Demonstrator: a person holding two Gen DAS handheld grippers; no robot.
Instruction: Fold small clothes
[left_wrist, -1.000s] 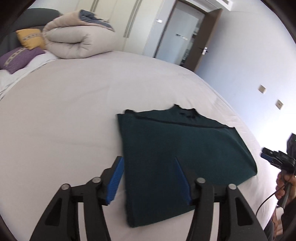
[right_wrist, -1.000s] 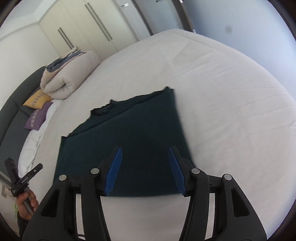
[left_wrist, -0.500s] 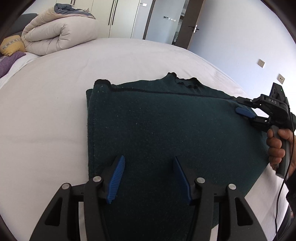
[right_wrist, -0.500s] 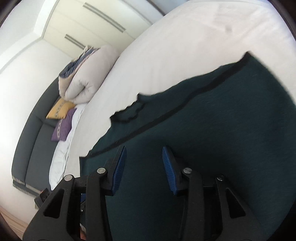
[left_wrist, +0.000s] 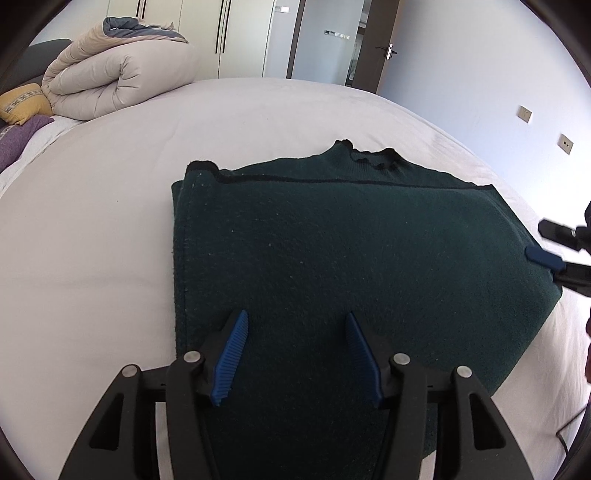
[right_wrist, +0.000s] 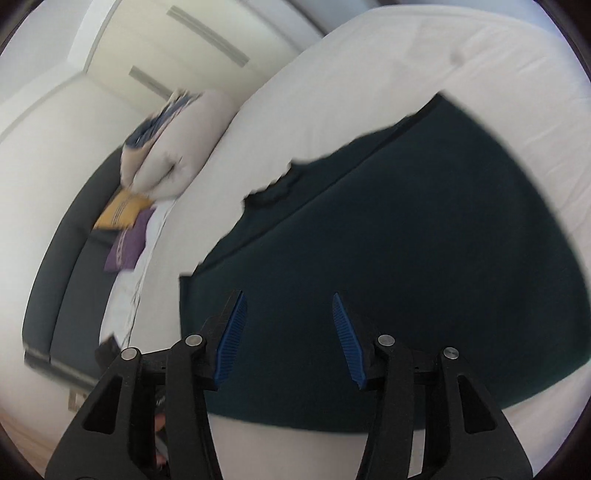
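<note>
A dark green sweater (left_wrist: 351, 258) lies flat on the white bed (left_wrist: 92, 221), partly folded, with its collar at the far edge. My left gripper (left_wrist: 295, 325) is open and empty, just above the sweater's near edge. My right gripper (right_wrist: 286, 306) is open and empty over the sweater (right_wrist: 406, 240), low above its side edge. The right gripper also shows in the left wrist view (left_wrist: 546, 247) at the sweater's right edge. The right wrist view is blurred.
A rolled beige duvet (left_wrist: 122, 77) and yellow and purple cushions (left_wrist: 22, 107) lie at the bed's far left. A dark headboard (right_wrist: 59, 266) runs along that side. Wardrobe doors and a room door stand behind the bed.
Both grippers have moved in close over the sweater from farther back. The right gripper now sits lower along the sweater's right edge. Both stay open.
</note>
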